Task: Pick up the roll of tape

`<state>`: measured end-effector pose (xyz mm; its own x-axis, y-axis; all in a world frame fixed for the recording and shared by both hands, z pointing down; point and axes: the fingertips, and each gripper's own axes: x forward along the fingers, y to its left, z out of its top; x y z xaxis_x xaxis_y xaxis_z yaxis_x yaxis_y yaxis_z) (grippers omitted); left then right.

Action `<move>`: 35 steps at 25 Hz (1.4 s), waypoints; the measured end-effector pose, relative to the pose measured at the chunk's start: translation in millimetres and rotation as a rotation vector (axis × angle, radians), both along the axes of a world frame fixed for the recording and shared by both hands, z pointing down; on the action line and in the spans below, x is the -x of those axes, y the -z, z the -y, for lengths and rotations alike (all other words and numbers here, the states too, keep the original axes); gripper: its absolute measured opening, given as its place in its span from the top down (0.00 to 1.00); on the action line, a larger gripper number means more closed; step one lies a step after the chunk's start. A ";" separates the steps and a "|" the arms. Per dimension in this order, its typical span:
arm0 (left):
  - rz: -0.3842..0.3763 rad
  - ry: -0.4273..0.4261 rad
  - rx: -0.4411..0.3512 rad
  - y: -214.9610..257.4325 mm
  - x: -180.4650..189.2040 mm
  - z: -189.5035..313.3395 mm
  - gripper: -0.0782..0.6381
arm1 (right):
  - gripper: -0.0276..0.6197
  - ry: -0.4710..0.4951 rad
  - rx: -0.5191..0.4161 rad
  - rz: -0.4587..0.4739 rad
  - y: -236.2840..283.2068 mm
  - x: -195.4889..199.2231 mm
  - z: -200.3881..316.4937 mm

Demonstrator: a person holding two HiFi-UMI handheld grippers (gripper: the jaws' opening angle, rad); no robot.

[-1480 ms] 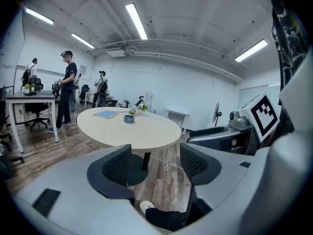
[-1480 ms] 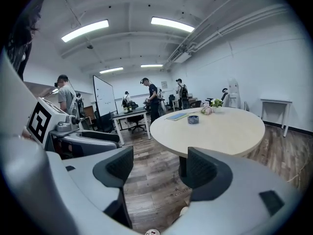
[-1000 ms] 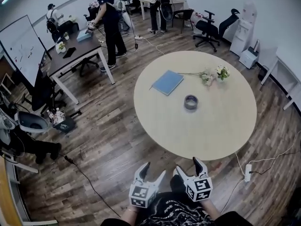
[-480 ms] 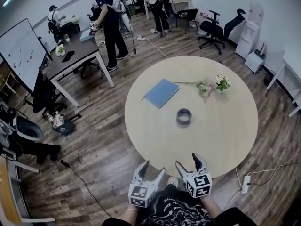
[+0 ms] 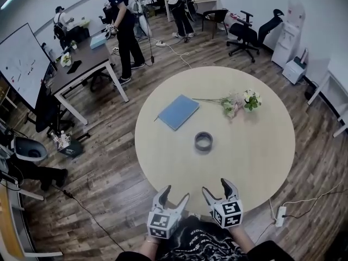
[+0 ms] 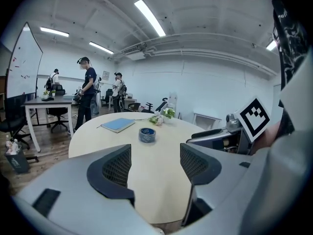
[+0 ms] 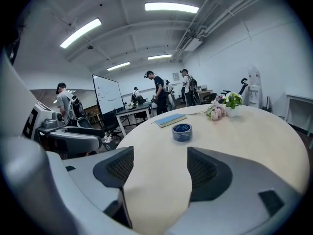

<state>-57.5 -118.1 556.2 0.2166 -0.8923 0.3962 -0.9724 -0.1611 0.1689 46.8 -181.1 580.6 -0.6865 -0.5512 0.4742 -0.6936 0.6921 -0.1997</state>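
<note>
A grey-blue roll of tape (image 5: 203,141) lies flat near the middle of the round beige table (image 5: 261,156); it also shows in the left gripper view (image 6: 147,134) and the right gripper view (image 7: 182,131). My left gripper (image 5: 175,196) hangs at the table's near edge, jaws apart and empty. Beside it, my right gripper (image 5: 215,187) is likewise open with nothing between its jaws. Both are well short of the tape, which lies ahead of them across bare tabletop.
A blue notebook (image 5: 178,111) lies left of and beyond the tape. A small bunch of flowers (image 5: 239,101) rests at the far right of the table. People stand by a desk (image 5: 81,64) beyond; office chairs (image 5: 243,32) and a power strip (image 5: 280,216) are around.
The table and the tape have drawn closer and slid left in the head view as I approached. Both grippers stay open at the same spot in front of me.
</note>
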 end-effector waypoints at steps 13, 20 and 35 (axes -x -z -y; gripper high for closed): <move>-0.015 -0.050 0.024 -6.3 -1.8 22.7 0.44 | 0.48 -0.098 0.066 -0.021 -5.8 -10.6 28.8; -0.022 -0.058 0.023 -3.5 12.3 31.6 0.44 | 0.49 -0.140 0.032 -0.037 10.5 -3.6 75.0; -0.024 -0.049 0.021 -0.1 50.2 39.1 0.44 | 0.53 -0.103 0.047 -0.193 -9.1 27.7 195.3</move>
